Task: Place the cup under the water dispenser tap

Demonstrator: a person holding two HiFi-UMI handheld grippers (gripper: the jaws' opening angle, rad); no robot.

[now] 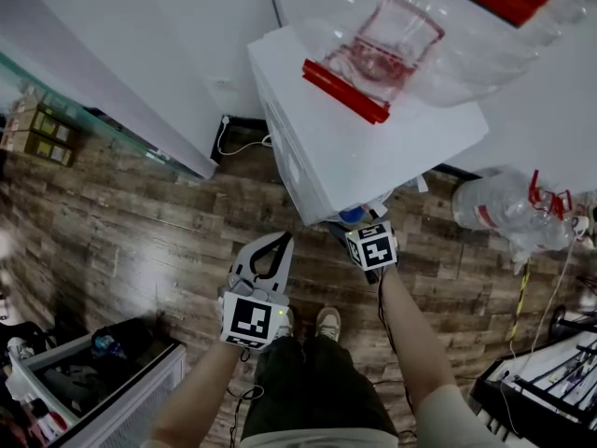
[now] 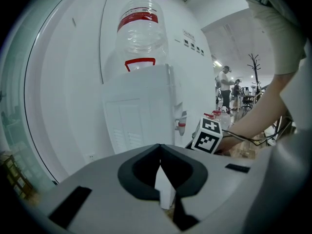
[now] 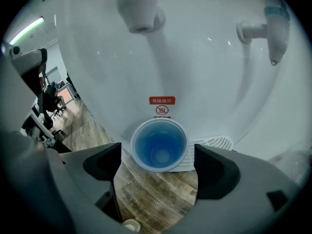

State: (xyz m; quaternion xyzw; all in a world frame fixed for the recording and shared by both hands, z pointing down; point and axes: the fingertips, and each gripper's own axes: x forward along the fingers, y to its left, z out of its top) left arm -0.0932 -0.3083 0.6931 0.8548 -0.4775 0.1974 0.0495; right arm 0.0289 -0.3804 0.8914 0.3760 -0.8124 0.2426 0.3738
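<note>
- Cup [image 3: 160, 145]: blue inside, white rim, thin disposable wall. Likely light, easily crushed, tippy.
- Best hold: mid-wall, gentle squeeze.
- Cup stands on drip tray [image 3: 220, 143] at foot of water dispenser [image 1: 354, 147], below left tap [image 3: 141, 6]. Exactly under spout? Hard to judge, lens bends the view.
- Cup looks empty.
- Right gripper [image 3: 157, 165]: jaws wide apart either side of cup, not touching it.
- Left gripper [image 2: 160, 152]: jaws together, nothing held.

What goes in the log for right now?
cup: upright on tray | right gripper: open, cup between jaws | left gripper: shut, empty
</note>
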